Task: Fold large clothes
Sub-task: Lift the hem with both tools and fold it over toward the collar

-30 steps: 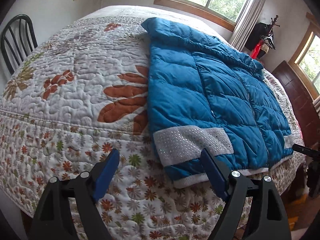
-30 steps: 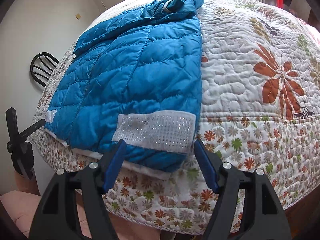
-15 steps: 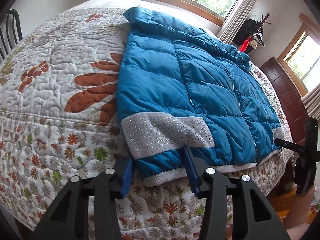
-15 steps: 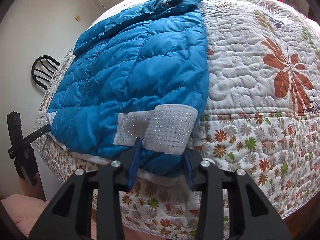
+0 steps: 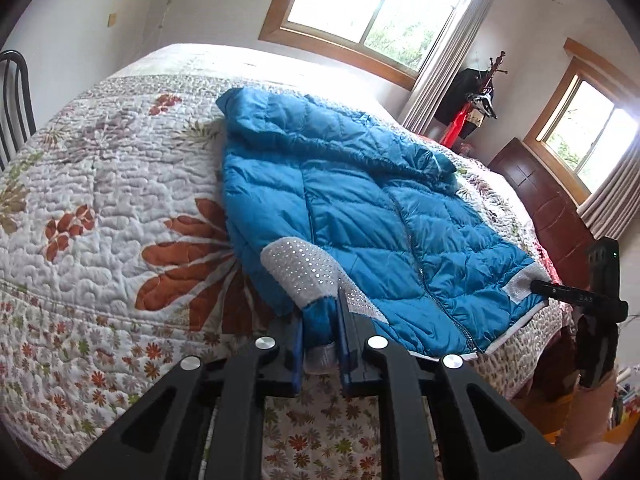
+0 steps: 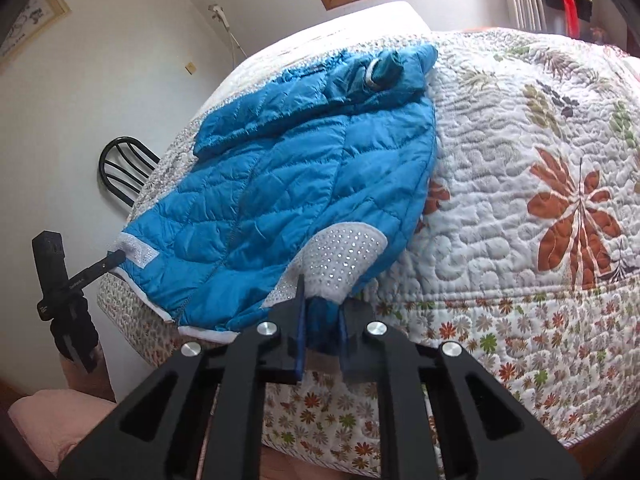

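Pinching blue jacket (image 5: 360, 216) hem: both claws, L (image 5: 320, 334) & R (image 6: 322, 330); chair (image 6: 124, 168) beside bed.

The jacket (image 5: 360, 208) I work on is bright blue with diagonal quilted stitching, and its cuffs (image 5: 308, 272) are pale grey, dotted with small shiny studs, above a white hem edge. Under it my bed's quilt (image 5: 120, 200) is white with stitched swirls, large rust-orange flowers on top and small orange, green and brown blossoms along the side. My left tool (image 5: 320, 336) and right tool (image 6: 322, 336) are black with dark blue pads.
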Motion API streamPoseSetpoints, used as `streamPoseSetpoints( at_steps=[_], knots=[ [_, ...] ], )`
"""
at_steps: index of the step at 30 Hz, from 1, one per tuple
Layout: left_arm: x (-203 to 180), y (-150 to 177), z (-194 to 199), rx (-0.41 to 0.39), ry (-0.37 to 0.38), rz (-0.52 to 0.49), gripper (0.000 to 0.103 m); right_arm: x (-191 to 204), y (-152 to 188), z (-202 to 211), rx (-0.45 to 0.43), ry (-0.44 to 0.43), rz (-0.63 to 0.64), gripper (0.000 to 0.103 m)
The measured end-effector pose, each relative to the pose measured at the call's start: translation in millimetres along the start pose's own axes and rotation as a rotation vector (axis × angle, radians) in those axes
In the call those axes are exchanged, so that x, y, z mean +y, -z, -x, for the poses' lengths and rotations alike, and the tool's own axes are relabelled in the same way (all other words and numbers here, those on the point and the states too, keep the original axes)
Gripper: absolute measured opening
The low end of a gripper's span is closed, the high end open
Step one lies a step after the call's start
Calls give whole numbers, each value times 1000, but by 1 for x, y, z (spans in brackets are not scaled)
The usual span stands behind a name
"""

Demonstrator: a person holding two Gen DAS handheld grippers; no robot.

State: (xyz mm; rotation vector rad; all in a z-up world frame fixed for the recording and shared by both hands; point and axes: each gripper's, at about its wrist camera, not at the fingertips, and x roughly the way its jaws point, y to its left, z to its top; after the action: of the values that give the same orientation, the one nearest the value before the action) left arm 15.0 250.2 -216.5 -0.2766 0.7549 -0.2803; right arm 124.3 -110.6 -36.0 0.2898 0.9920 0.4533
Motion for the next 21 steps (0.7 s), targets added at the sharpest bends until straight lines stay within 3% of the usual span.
streamPoseSetpoints(
  at_steps=[10, 21],
  knots=[
    [6, -86, -9, -65, 69, 25, 13, 8, -90, 15, -67, -36, -8, 10],
    [23, -205, -82, -90, 66, 101, 13, -15, -218, -41, -35, -1, -110, 10]
  ],
)
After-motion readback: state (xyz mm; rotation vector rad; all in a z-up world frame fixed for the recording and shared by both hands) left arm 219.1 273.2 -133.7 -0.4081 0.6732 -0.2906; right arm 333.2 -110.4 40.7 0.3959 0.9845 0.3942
